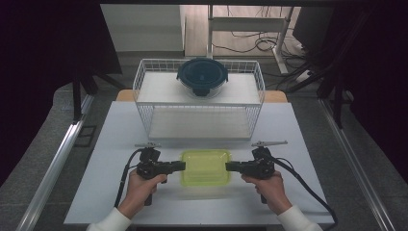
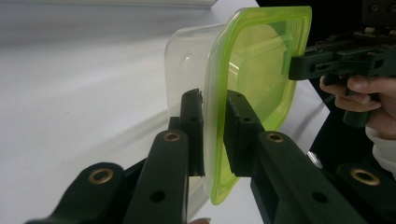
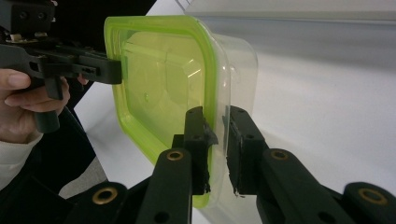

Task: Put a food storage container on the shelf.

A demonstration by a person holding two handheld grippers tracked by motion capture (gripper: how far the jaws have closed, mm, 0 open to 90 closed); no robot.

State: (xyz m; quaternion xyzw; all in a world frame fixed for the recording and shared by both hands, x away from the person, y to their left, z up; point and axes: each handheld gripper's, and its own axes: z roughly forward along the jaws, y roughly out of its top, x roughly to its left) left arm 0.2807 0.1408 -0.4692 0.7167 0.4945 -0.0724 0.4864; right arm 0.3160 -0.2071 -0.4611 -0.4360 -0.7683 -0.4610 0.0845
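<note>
While each gripper clamps one short side of the green-lidded container (image 1: pixel 205 167), the load is shared between two opposed holds, which I judge keeps the box level as it is carried. The left gripper (image 1: pixel 181 166) has its jaws closed on the lid's rim at the container's left edge; in the left gripper view its pads (image 2: pixel 192 122) sit either side of the green lip. The right gripper (image 1: pixel 229 166) grips the opposite rim in the same way, jaws pressed together on the edge. The container lies near the front of the white table (image 1: pixel 298 159), between the two hands, just before the wire rack (image 1: pixel 198 98). Whether it rests on the surface or hangs slightly above it cannot be told. Counted: two grippers, one green-lidded container, one two-shelf rack, and one round dark-lidded bowl (image 1: pixel 202 76) standing on the rack's upper shelf.
</note>
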